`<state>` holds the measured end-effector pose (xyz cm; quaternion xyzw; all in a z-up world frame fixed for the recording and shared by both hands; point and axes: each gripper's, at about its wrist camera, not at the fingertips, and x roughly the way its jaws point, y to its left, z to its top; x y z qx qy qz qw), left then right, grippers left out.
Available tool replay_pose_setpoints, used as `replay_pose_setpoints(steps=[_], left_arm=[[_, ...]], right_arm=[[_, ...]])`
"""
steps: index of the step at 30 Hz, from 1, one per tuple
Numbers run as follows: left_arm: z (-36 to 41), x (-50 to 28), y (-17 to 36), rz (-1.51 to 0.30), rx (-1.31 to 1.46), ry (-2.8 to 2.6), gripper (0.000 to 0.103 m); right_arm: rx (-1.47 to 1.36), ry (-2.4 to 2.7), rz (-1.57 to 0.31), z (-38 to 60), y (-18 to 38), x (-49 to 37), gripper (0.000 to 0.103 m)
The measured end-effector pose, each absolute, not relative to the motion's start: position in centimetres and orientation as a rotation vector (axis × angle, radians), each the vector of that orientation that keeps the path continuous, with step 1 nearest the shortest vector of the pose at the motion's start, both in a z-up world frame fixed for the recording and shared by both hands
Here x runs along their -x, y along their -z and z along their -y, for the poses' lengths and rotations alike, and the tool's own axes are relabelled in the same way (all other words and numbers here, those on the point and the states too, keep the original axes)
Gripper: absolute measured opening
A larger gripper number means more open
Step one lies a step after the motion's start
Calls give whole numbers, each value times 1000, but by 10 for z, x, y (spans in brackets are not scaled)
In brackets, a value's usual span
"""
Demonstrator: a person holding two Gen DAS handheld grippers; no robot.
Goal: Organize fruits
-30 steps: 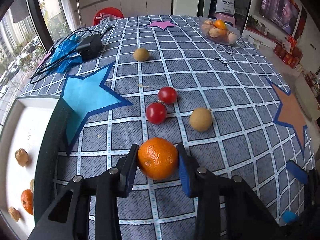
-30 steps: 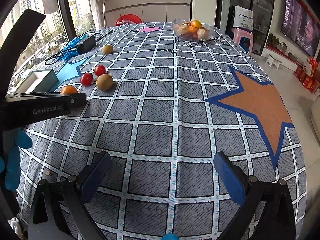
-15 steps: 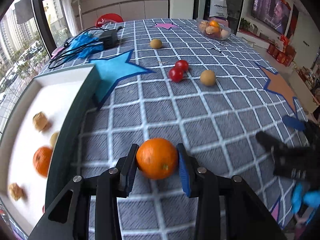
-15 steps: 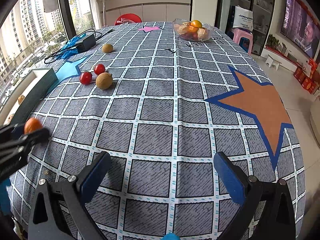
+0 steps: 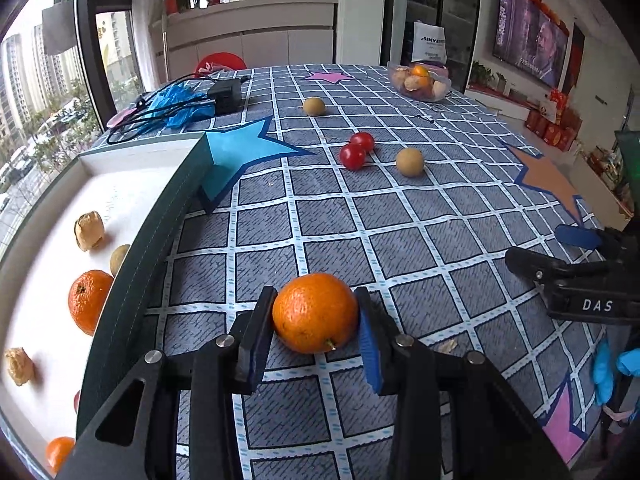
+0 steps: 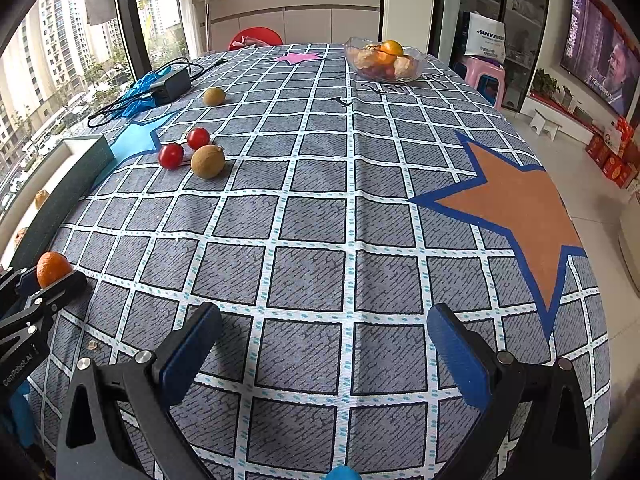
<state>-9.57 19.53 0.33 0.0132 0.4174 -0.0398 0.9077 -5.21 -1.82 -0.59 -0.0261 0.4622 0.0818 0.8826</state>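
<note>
**Carrying the orange to the tray**

The table, under its grey checked cloth, fills both views. In the left wrist view a white tray with a dark green wall runs from seven to ten o'clock; it already holds two oranges, a brown fruit and a few walnut-like pieces. A glass bowl of fruit stands far off at twelve o'clock in the right wrist view.

The left gripper is closed on an orange, both blue pads pressed to its sides, just right of the tray wall. It looks lifted clear of the cloth, though I cannot be sure. The right gripper is wide open and holds nothing, low over the near edge.

The step in hand, as I judge it, is to set this orange into the tray. To do it well: keep the squeeze even, raise the fruit above the green wall before swinging toward nine o'clock, and choose a bare white patch away from the orange in the tray. Lower until it sits, then open slowly, because a round fruit rolls.

Still loose on the cloth at twelve to one o'clock: two red tomatoes, a brown fruit and another further back.
</note>
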Motion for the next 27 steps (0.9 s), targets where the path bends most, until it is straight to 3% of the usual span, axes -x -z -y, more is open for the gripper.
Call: replay_pose_setpoints(steps=[27], left_arm=[[-194, 97, -3, -860, -27, 85, 42]], right_arm=[[54, -171, -961, 18, 6, 52, 103]])
